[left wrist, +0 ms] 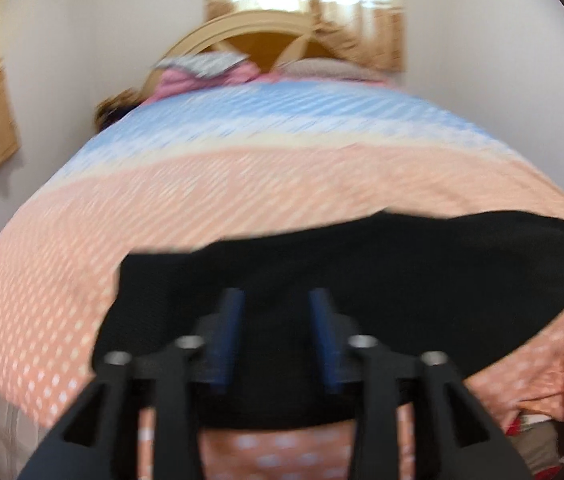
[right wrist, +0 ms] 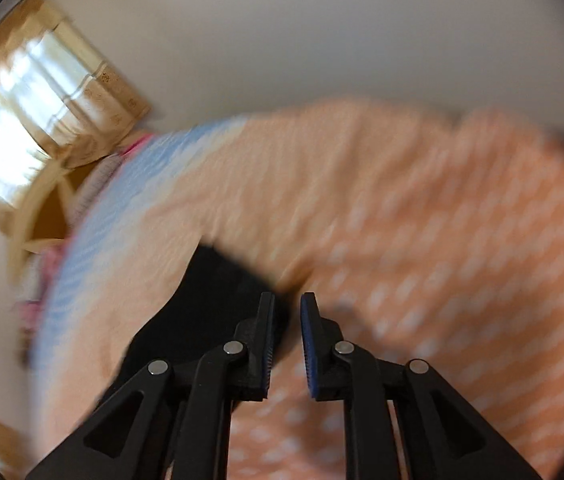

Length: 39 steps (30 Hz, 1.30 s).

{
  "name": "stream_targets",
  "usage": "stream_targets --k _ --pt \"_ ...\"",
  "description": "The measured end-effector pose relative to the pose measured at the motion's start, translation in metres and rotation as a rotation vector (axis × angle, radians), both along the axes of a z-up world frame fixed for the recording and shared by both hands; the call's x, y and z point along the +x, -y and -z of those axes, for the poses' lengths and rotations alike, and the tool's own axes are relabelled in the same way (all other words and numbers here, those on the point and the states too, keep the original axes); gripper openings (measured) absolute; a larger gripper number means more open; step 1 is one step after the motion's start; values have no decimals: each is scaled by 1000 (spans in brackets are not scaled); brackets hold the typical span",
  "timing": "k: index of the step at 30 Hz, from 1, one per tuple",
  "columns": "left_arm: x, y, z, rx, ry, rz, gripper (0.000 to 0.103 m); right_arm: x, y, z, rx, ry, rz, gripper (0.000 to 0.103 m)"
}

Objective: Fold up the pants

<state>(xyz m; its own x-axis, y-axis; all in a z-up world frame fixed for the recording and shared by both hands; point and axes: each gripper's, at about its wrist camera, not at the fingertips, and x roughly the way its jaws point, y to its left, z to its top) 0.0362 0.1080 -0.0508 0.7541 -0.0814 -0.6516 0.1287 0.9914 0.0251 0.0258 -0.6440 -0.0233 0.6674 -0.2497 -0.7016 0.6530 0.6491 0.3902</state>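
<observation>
The black pants (left wrist: 402,264) lie flat on the orange dotted bedspread (left wrist: 201,200), stretching from the near middle off to the right. My left gripper (left wrist: 277,296) hovers over their left end, open, with nothing between its blue pads. In the right wrist view, which is blurred, a dark end of the pants (right wrist: 201,300) lies just left of my right gripper (right wrist: 288,298). Its jaws stand a narrow gap apart, and only the bedspread (right wrist: 442,220) shows between them.
The bed's far part has a blue band, then pink pillows (left wrist: 201,76) against a wooden headboard (left wrist: 265,36). A curtained window (left wrist: 306,0) is behind it, also visible as the window (right wrist: 21,120). The bed's left edge drops off beside a white wall.
</observation>
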Motion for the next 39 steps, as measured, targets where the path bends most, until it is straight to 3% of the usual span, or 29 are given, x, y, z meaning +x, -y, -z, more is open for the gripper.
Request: stream_targets --k 1,2,4,8,12,13,15,16,17,19,21,24,25,26,27,29,31,35,37,39 --pt "0 17 -7 -5 21 51 58 4 -2 -9 -51 3 -27 26" --pt "0 28 -10 -8 32 83 58 12 -4 -15 -84 3 -77 45" --pt "2 56 -17 -27 48 163 58 35 -9 -20 -116 8 -196 60" --pt "7 109 -13 -92 3 288 58 83 -4 -1 -124 -67 -311 60" --pt "12 141 6 -99 -52 329 58 106 7 36 -8 -145 -386 60" --pt "12 145 11 -96 -68 337 58 107 2 40 -32 -174 -390 60" --pt "10 152 25 -70 -114 347 58 111 -12 38 -135 -225 -412 54" --pt "10 156 35 -54 -149 349 58 111 -18 36 -165 -228 -429 33" --pt "9 157 39 -46 -159 346 58 110 -24 32 -187 -223 -447 19" --pt "1 161 39 0 -108 349 62 104 -33 21 -256 -224 -452 13" --pt "-2 167 37 26 -95 348 63 91 -36 6 -299 -142 -424 12" --pt "-5 167 39 8 -97 324 70 74 -15 -7 -262 -17 -319 11" --pt "-8 169 40 21 -90 320 72 74 -11 -5 -262 -20 -294 11" --pt "-10 171 42 37 -79 318 72 76 -8 0 -279 -49 -266 2" --pt "-14 172 43 47 -69 314 73 84 -5 9 -320 -121 -228 2" --pt "-14 171 44 47 -60 308 73 94 8 33 -228 -177 -249 2" --pt "-12 169 43 34 -65 311 75 84 19 38 -163 -111 -226 2" --pt "-8 169 42 17 -75 316 75 42 12 2 -262 8 -99 3" --pt "-10 173 40 19 -75 341 75 29 -7 -13 -296 47 -163 3" --pt "-11 181 37 45 -67 379 75 26 -35 -17 -306 39 -298 3"
